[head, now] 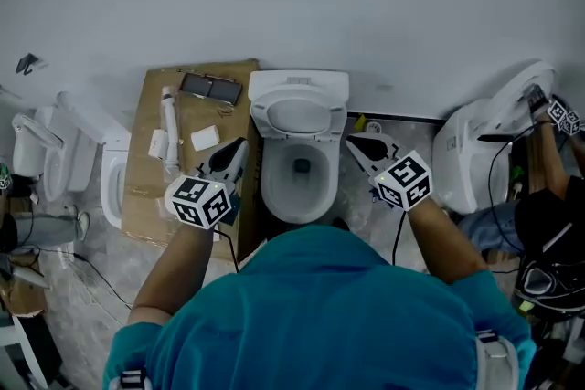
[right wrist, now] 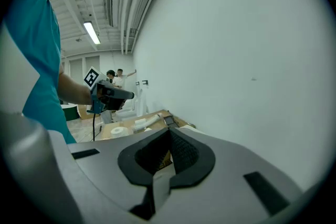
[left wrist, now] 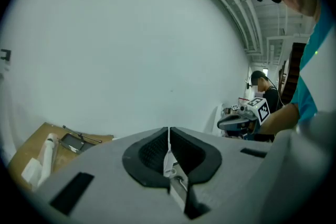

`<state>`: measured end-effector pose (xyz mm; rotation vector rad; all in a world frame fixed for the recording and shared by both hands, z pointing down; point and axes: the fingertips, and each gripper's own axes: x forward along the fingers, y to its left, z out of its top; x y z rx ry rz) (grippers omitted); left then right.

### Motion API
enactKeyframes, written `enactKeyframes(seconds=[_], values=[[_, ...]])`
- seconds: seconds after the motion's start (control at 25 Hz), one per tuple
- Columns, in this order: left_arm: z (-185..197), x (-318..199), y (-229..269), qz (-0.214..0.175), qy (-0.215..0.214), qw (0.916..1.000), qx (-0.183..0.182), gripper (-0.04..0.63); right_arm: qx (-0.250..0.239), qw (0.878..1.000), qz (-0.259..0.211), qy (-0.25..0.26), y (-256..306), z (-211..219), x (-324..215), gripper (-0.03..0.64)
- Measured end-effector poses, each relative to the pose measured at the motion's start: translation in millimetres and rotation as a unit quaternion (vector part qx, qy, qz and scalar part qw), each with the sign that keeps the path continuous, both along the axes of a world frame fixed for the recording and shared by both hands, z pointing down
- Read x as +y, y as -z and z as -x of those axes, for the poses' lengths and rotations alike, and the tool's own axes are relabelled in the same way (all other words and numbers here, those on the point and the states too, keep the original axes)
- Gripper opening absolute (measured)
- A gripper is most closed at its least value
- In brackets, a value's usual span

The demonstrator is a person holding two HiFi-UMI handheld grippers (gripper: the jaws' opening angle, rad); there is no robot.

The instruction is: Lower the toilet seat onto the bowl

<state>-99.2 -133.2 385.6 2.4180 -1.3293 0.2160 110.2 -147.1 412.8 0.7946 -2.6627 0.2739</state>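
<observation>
Standing raised at the back of the bowl (head: 272, 189), the toilet seat (head: 298, 116) leans against the tank (head: 299, 85). Its long axis runs up from the hinge, and its open face is turned toward the person. The toilet sits at the floor's far edge, against the wall. The left gripper (head: 234, 154) and right gripper (head: 356, 146) flank the bowl without touching it, each with its jaws pressed together on nothing.

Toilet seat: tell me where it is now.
Head view, centre: the toilet seat seems raised against the tank, behind the open bowl, with the left gripper and right gripper on either side.
</observation>
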Motion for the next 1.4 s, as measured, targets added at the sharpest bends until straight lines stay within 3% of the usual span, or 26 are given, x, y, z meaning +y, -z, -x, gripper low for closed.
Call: enactKeyframes(seconds=[0.24, 0.44, 0.52, 0.8, 1.12, 1.4], values=[[5, -63, -54, 0.010, -0.070, 0.9946, -0.077, 0.005, 0.063, 0.997, -0.002, -0.038, -39, 18, -48, -0.008], [-2, -113, -106, 0.005, -0.106, 0.9791, -0.173, 0.047, 0.108, 0.993, -0.011, -0.035, -81, 29, -89, -0.008], [-7, -131, -129, 0.002, -0.124, 0.9675, -0.220, 0.089, 0.125, 0.992, -0.016, -0.029, -101, 34, -106, -0.008], [-17, -183, -203, -0.012, -0.188, 0.9116, -0.366, 0.095, 0.210, 0.977, -0.032, -0.023, -167, 45, -166, 0.066], [-17, -208, -240, -0.013, -0.213, 0.8817, -0.421, 0.095, 0.268, 0.962, -0.053, -0.008, -206, 54, -190, 0.075], [-17, -212, -247, -0.008, -0.216, 0.8799, -0.423, 0.095, 0.270, 0.961, -0.059, -0.004, -209, 54, -192, 0.077]])
